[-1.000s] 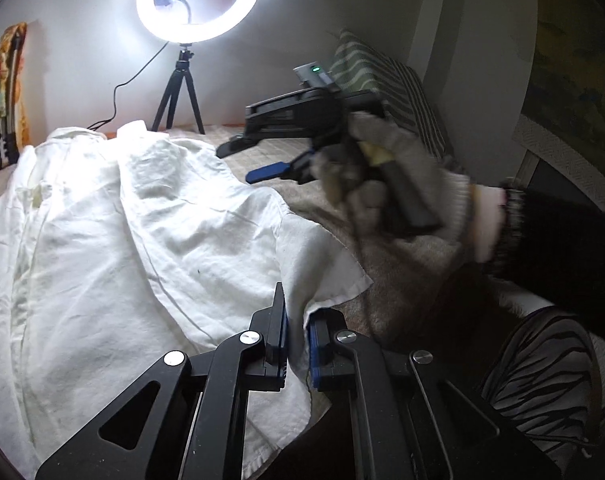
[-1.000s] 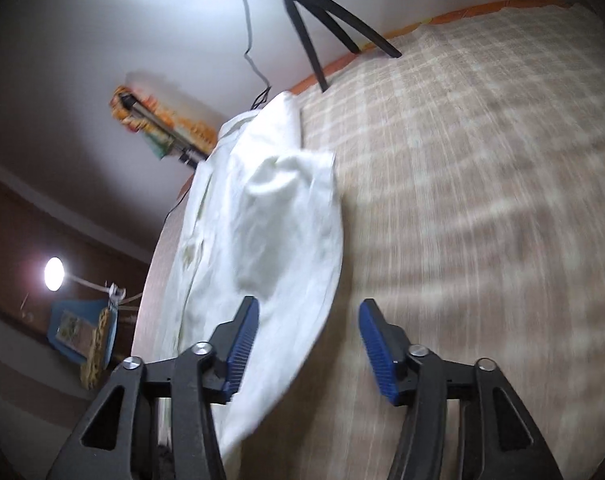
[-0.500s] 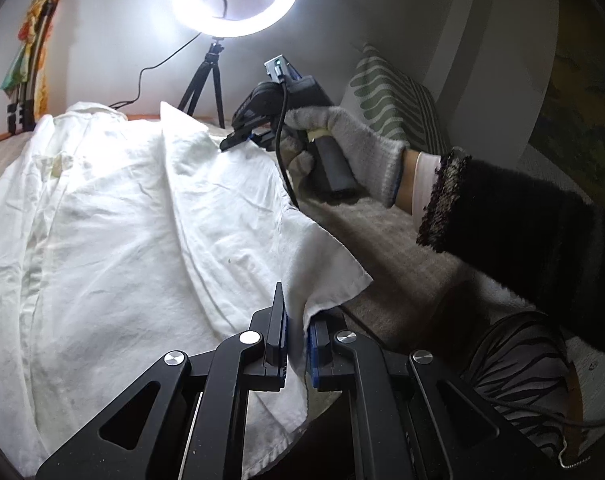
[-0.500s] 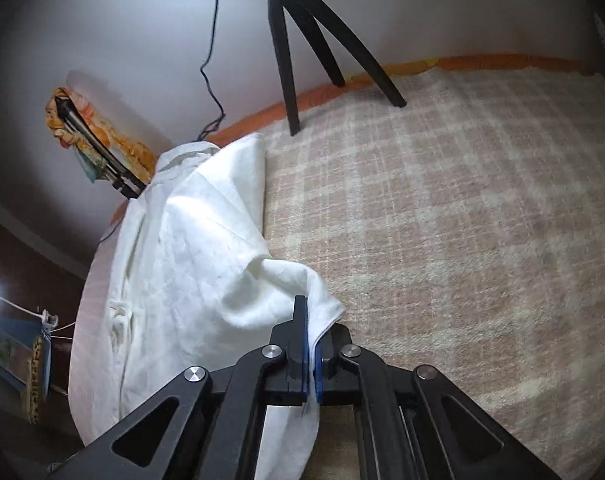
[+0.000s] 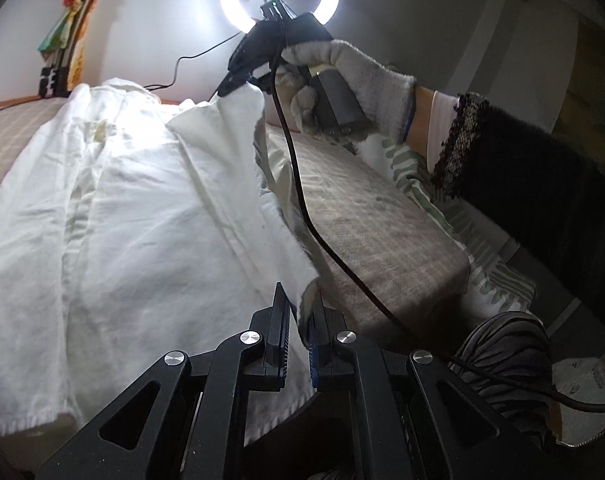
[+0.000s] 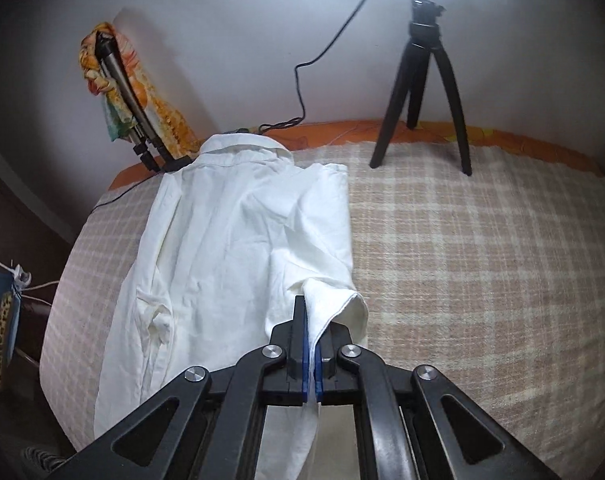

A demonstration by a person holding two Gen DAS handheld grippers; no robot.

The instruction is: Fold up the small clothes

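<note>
Side fold in hand: left gripper [image 5: 300, 312] and right gripper [image 6: 311, 344] each pinch the right edge of the white shirt [image 6: 230, 240] lying on the checked blanket [image 6: 482, 260]; next, carry that edge evenly across.

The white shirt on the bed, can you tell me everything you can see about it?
The white shirt looks like thin, wrinkled cotton with a collar at the far end, near the wall. It lies lengthwise on the checked beige bedcover, with one long side lifted up off the bed. The left gripper is shut on its near edge, and the right gripper, held by a grey-gloved hand, is shut on the edge farther along. Faint yellowish marks show near the collar.
</note>
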